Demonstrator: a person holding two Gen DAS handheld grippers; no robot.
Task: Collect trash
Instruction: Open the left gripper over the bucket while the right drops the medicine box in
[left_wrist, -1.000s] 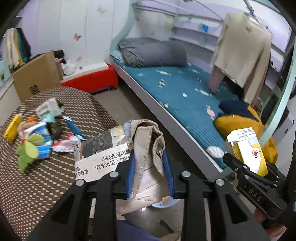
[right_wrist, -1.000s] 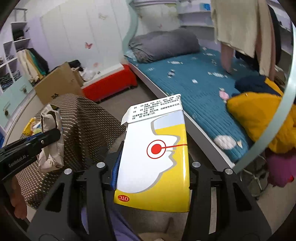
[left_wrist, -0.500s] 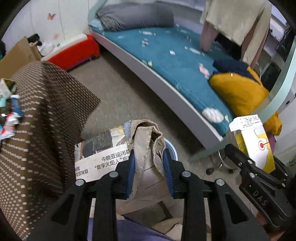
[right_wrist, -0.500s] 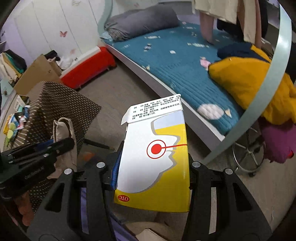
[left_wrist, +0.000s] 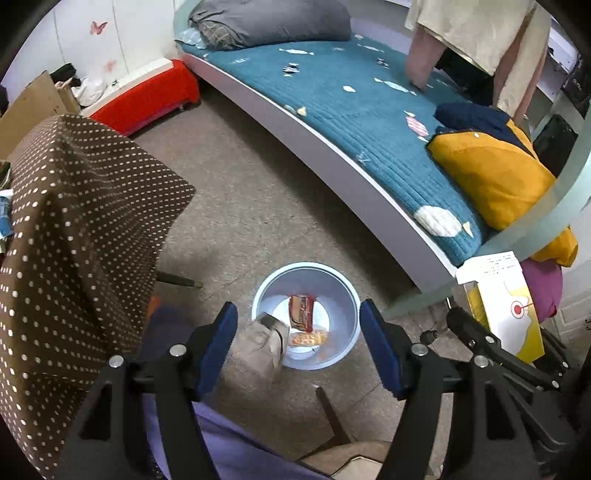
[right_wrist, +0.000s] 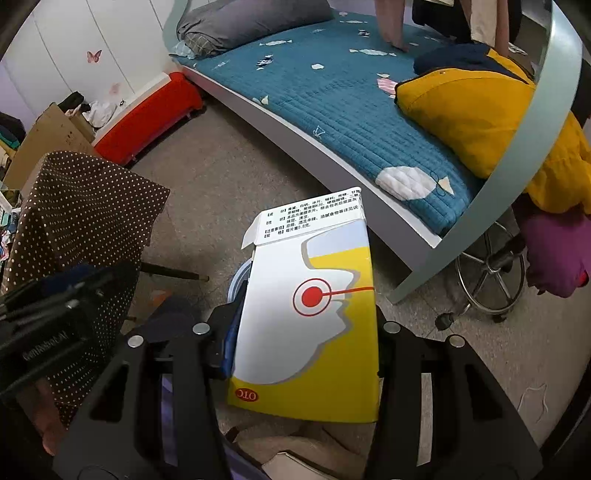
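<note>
The left gripper (left_wrist: 299, 343) points steeply down, its jaws opening; the blue pads (left_wrist: 380, 350) stand clear of a crumpled brown paper scrap (left_wrist: 264, 341), which is at the near rim of the pale blue waste bin (left_wrist: 347, 295). Two wrappers (left_wrist: 302, 312) lie on the bin floor. The right gripper (right_wrist: 303, 332) clamps a yellow-and-white medicine box (right_wrist: 310, 314) upright between its pads, to the right of the bin. A dotted brown cloth (left_wrist: 74, 221) hangs at left; a blue-covered bed (left_wrist: 351, 110) lies beyond.
</note>
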